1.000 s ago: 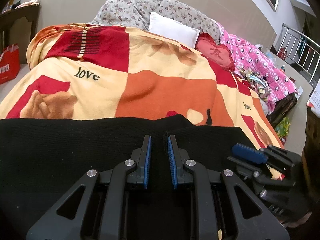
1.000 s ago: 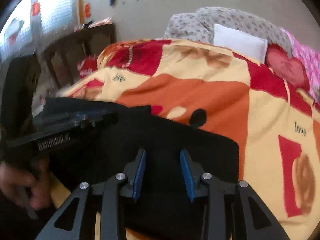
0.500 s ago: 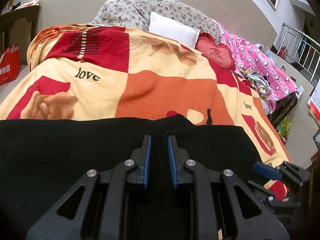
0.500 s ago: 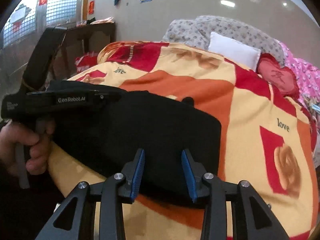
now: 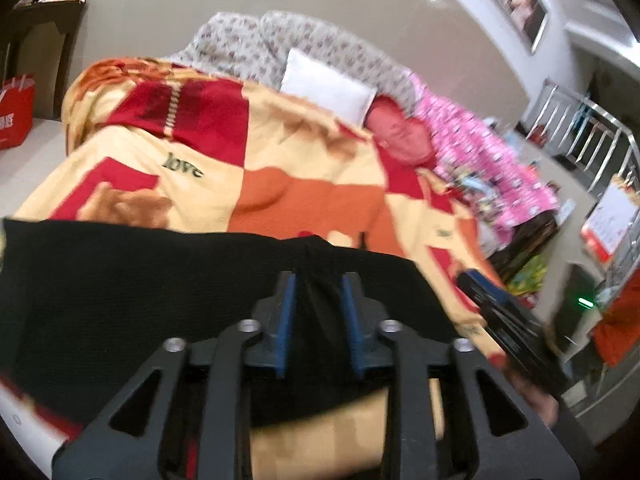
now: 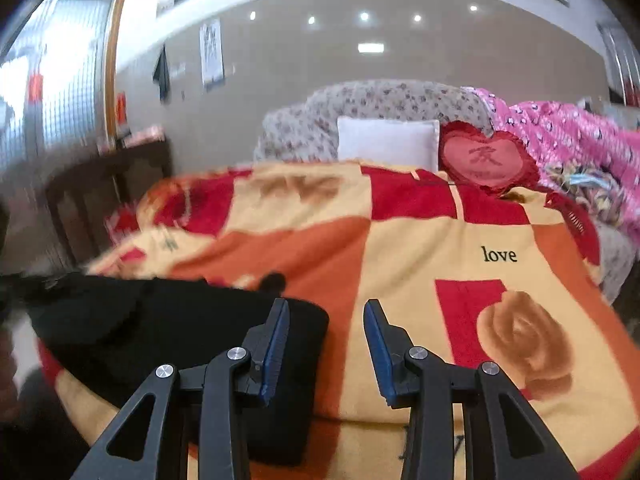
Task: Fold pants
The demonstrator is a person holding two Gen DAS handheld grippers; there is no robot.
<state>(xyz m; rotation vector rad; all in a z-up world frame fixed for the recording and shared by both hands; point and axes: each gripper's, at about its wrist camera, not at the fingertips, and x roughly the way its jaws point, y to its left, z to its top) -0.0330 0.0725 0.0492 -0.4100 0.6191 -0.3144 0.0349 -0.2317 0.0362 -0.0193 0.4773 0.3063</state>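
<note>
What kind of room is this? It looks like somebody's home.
Most likely a bedroom in a home. A bed covered by a patterned blanket fills the view, with a white pillow and a red heart-shaped cushion at its head. Black pants lie on the near edge.

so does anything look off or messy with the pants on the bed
Nothing stands out. The black pants lie flat near the front edge of the patterned blanket, with no stray bunching visible, though motion blur hides fine wrinkles.
</note>
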